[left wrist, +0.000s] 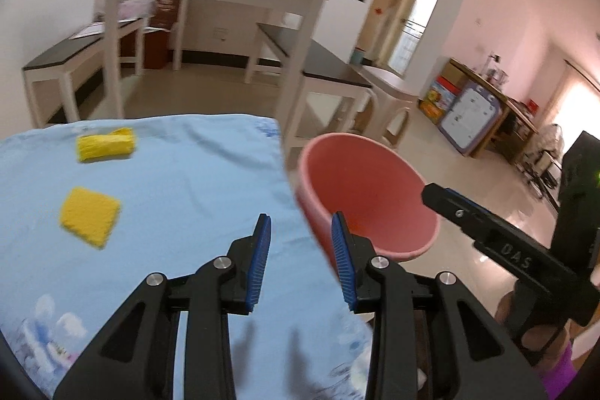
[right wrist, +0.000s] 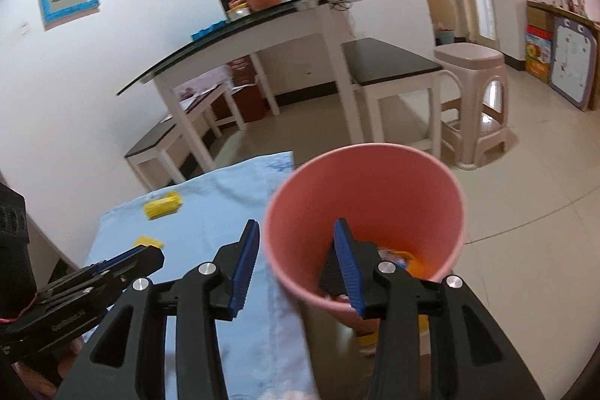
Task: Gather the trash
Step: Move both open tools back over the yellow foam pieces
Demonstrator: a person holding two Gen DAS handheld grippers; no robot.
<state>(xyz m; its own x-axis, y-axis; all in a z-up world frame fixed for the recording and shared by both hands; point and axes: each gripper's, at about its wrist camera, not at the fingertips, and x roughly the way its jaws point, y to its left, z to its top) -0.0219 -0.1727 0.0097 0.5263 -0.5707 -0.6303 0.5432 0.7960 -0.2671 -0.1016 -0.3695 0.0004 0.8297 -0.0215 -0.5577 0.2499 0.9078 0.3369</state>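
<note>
Open blue cloth (left wrist: pixel 180 197) toward near edge; two yellow sponges (left wrist: pixel 90 220) crowding far left corner; pink bin (left wrist: pixel 369 201) against right edge.

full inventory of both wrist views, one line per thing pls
yellow pieces: 2, yellow, apart on the blue cloth
blue cloth: 1, light blue, over the near table
pink bin: 1, pink, beside the cloth's edge, scraps inside
white table: 1, dark glass top, by far wall
benches: 2, dark-topped, beside that table
plastic stool: 1, beige, on floor
left gripper: 1, black, blue pads, open
right gripper: 1, same, open over the bin
</note>
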